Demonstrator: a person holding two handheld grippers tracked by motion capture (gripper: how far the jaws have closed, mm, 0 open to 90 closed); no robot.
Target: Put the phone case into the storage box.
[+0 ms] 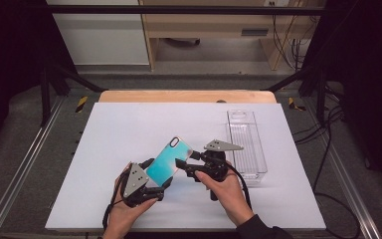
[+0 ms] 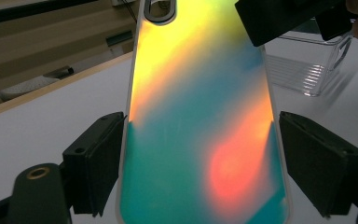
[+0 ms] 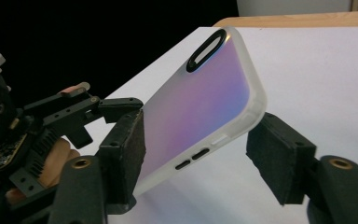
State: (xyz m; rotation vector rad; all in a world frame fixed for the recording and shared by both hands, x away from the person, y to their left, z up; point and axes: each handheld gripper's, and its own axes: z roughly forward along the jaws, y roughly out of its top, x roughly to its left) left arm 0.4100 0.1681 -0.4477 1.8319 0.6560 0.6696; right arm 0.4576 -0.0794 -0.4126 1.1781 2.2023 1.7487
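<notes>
While the high view takes in one white table [image 1: 129,129], it holds one phone case [image 1: 169,160], one clear plastic bin [image 1: 246,144] and two grippers; the case is lifted off the near middle of the table, its glossy back teal, tilted with its camera end far; the left gripper [image 1: 151,175] clamps its near end, the right gripper [image 1: 185,167] meets its right edge; the ribbed rectangular bin lies to the right, apart; from the left gripper view, the case [image 2: 200,126] shimmers yellow, teal and orange between two black padded jaws pressed to its long sides; from the right gripper view, the case [image 3: 200,102] looks lilac with a frosted rim, one oval camera opening and side slots; one jaw touches it, the other stands just off.
</notes>
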